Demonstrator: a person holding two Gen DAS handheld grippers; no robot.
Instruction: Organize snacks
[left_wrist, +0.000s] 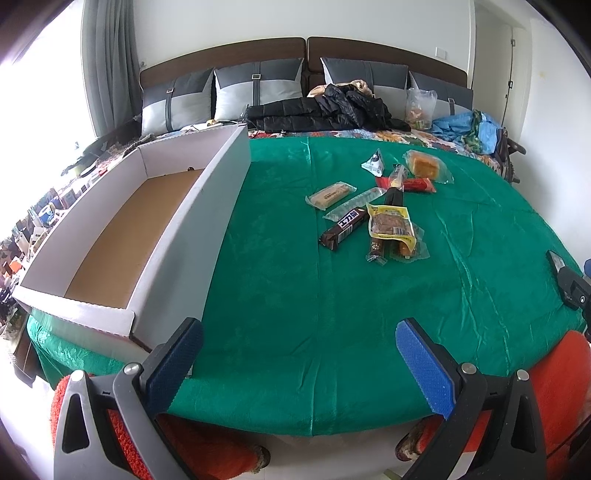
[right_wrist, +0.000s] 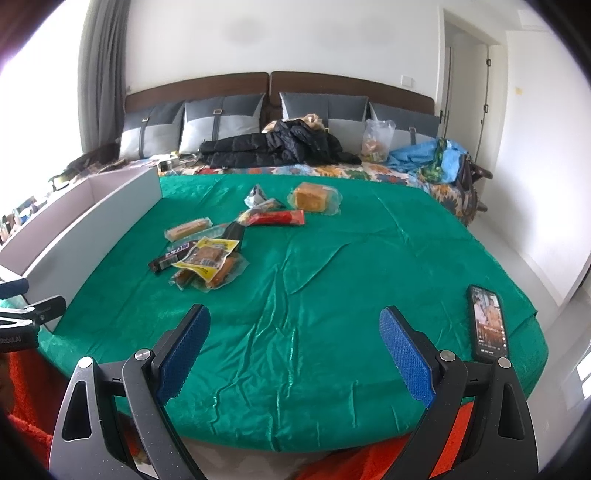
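Several wrapped snacks lie in a loose pile on the green cloth (left_wrist: 295, 295): a brown chocolate bar (left_wrist: 343, 229), a yellow packet (left_wrist: 391, 223), a tan biscuit pack (left_wrist: 330, 194), a red bar (left_wrist: 415, 184) and a bagged cake (left_wrist: 426, 164). The same pile shows in the right wrist view, with the yellow packet (right_wrist: 207, 256) and the cake (right_wrist: 312, 197). A long white cardboard box (left_wrist: 177, 221) with a brown floor stands empty at the left. My left gripper (left_wrist: 299, 336) is open at the cloth's near edge. My right gripper (right_wrist: 293, 325) is open too, holding nothing.
A phone (right_wrist: 487, 323) lies on the cloth at the near right. Behind the cloth are a black jacket (left_wrist: 321, 110), a clear bag of snacks (left_wrist: 419, 105), blue fabric (left_wrist: 465, 127) and grey pillows (left_wrist: 258, 85). Orange-red trouser legs (left_wrist: 207, 446) show below the bed's edge.
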